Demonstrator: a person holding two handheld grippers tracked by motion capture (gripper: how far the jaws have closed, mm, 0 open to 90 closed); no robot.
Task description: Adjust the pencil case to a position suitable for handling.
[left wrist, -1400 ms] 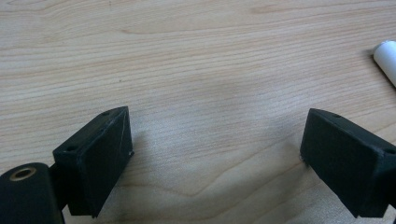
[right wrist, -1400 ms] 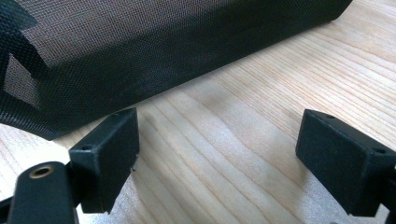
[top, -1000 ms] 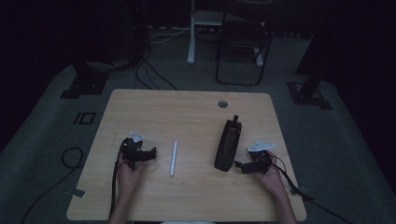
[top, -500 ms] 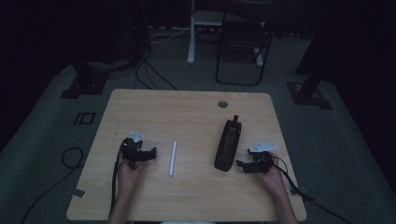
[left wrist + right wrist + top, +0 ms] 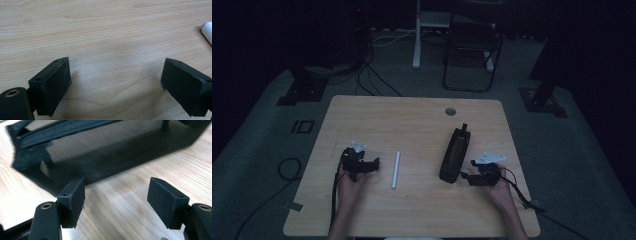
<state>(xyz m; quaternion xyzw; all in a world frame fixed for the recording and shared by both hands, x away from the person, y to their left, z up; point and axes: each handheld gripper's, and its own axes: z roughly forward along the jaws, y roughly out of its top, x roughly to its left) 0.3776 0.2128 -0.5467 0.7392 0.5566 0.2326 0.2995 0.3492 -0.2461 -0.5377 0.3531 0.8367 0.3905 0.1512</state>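
Dim carpeted floor [image 5: 257, 165] surrounds a light wooden table [image 5: 412, 120], with a dark folding chair [image 5: 472, 50] and a white stand leg [image 5: 417, 45] beyond its far edge and black cables [image 5: 372, 80] trailing across the floor near the far left corner.

On the tabletop, a black mesh pouch [image 5: 454, 155] lies right of the middle, its long side running from the near edge toward the far edge. A white pen [image 5: 396, 169] lies left of the middle, roughly parallel to the pouch and well apart from it. A small round grommet hole [image 5: 450, 111] sits close to the far edge.

A person's right hand [image 5: 502, 187] holds the right gripper [image 5: 466, 177] just beside the near end of the pouch, pointing toward it. Its jaws have just been closing and now stand partly apart; in the right gripper view the pouch [image 5: 105, 152] lies just past the pads, with only bare wood between them, so nothing is grasped.

The left hand [image 5: 349, 182] holds the left gripper [image 5: 374, 164] toward the near left part of the tabletop, aimed at the pen but short of it. In the left gripper view its jaws are spread wide over bare wood, released, and the tip of the pen [image 5: 207, 31] shows at the right edge.
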